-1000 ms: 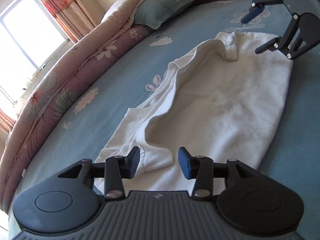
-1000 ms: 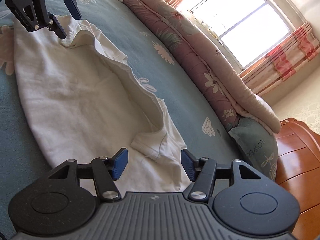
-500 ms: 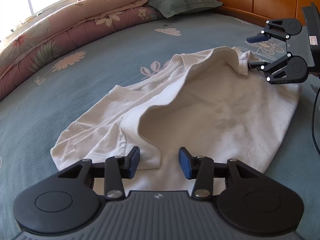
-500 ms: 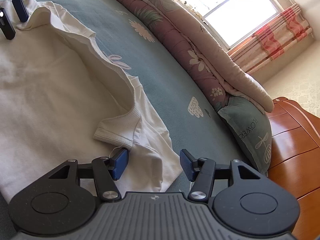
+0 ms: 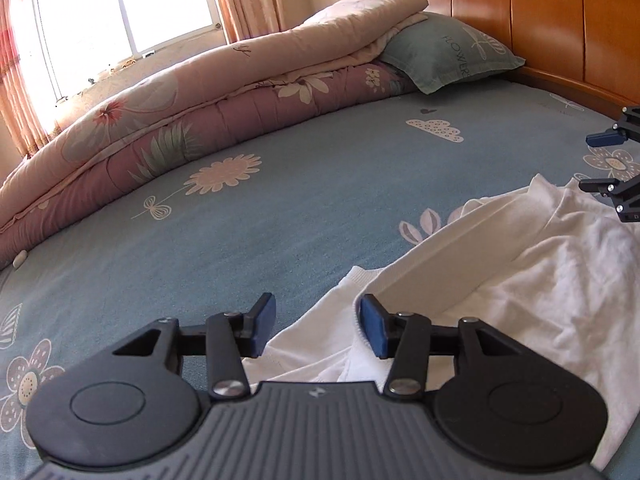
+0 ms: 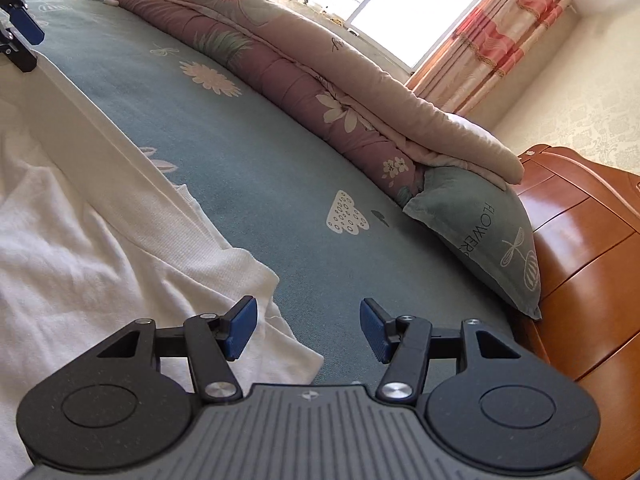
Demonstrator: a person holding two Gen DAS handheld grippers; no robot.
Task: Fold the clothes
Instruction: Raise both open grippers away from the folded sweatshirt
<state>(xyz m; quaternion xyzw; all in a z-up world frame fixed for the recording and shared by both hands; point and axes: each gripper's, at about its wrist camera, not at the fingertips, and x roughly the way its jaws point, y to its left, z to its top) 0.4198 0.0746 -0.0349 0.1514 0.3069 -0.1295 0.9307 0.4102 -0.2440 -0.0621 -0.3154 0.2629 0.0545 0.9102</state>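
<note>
The rumpled white cotton garment (image 5: 532, 280) lies on the blue flowered bedsheet (image 5: 240, 240). Left claw (image 5: 318, 330), just widened, apparently grips nothing (cloth edge between pads); right claw (image 6: 308, 328) gapes at its far corner.

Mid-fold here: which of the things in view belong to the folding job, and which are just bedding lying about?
Belongs to the job:
- white shirt, spread on the bed sheet
- left tool, open at the shirt's edge
- right tool, open

Just lying about:
- rolled floral quilt
- FLOWER pillow
- wooden headboard
</note>
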